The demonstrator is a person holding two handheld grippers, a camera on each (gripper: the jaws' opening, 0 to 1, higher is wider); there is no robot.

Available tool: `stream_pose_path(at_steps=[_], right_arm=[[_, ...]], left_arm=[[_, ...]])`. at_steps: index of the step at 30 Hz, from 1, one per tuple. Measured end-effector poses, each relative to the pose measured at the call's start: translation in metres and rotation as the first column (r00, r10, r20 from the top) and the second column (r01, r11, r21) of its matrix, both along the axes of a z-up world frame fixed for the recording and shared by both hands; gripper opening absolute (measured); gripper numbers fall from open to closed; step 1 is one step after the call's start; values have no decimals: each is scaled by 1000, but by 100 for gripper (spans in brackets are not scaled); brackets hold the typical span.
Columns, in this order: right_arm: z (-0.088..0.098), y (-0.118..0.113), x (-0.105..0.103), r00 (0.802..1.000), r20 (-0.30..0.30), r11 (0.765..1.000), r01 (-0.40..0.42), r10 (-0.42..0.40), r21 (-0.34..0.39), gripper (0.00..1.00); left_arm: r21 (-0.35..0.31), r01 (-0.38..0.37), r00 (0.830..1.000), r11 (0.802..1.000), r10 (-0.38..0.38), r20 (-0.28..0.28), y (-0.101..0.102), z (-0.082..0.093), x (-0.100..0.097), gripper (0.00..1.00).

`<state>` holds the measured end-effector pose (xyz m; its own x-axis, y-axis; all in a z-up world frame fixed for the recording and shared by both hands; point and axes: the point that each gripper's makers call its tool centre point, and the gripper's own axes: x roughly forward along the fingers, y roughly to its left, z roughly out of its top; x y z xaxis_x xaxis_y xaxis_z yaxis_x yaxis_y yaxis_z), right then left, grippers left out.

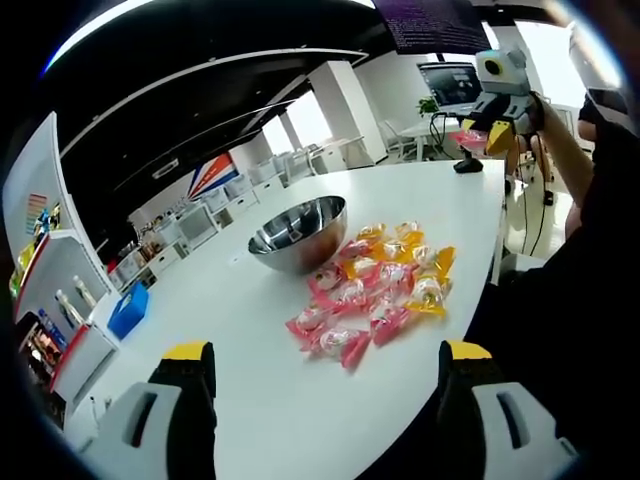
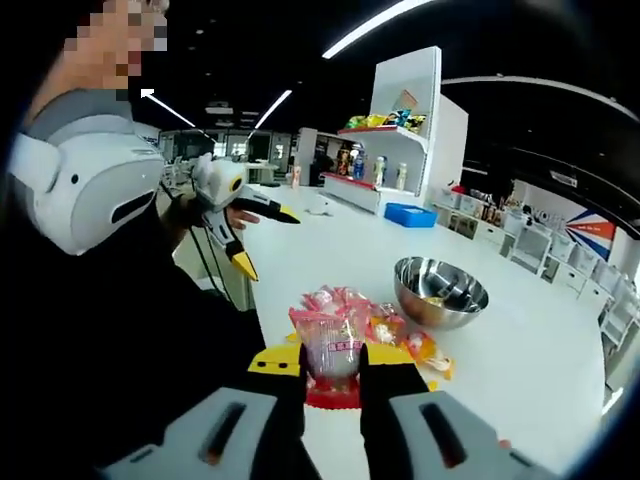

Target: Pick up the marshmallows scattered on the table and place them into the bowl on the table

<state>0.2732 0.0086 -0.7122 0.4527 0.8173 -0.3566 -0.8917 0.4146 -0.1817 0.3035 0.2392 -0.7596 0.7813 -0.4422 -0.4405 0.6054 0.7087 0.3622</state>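
The left gripper (image 1: pixel 325 375) stood with its jaws wide apart and held nothing. Ahead of its jaws, on the white table (image 1: pixel 250 400), lay a pile of wrapped marshmallows (image 1: pixel 375 290), pink and orange in clear wrappers. Just beyond the pile, to the left of the jaw line, stood the steel bowl (image 1: pixel 298 232). Farther off to the right, the right gripper (image 1: pixel 482 125) was raised above the table with a pink packet between its jaws.

In the right gripper view, the right gripper (image 2: pixel 333 372) was closed on one pink marshmallow packet (image 2: pixel 333 355), held upright between the jaws. Past the jaws lay the remaining pile (image 2: pixel 375 325), and beyond that, to the right, the bowl (image 2: pixel 440 292). The left gripper (image 2: pixel 250 235) showed to the left, open and well apart from the pile.

Judged from these views, the task was at an early stage. The bowl held little if anything; a small yellowish item may lie inside, but this could not be confirmed. One packet was lifted and not yet delivered. Most of the pile remained to be moved.
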Motion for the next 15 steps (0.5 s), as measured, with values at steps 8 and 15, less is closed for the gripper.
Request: stream_pose_path(at_steps=[8, 15], right_arm=[[29, 18, 17, 997, 69, 999, -36, 37, -16, 16], [52, 35, 57, 993, 101, 998, -55, 58, -32, 17]], left_arm=[[6, 11, 1000, 1000, -11, -2, -4, -1, -1, 90], [5, 11, 1000, 1000, -11, -5, -4, -2, -1, 90]])
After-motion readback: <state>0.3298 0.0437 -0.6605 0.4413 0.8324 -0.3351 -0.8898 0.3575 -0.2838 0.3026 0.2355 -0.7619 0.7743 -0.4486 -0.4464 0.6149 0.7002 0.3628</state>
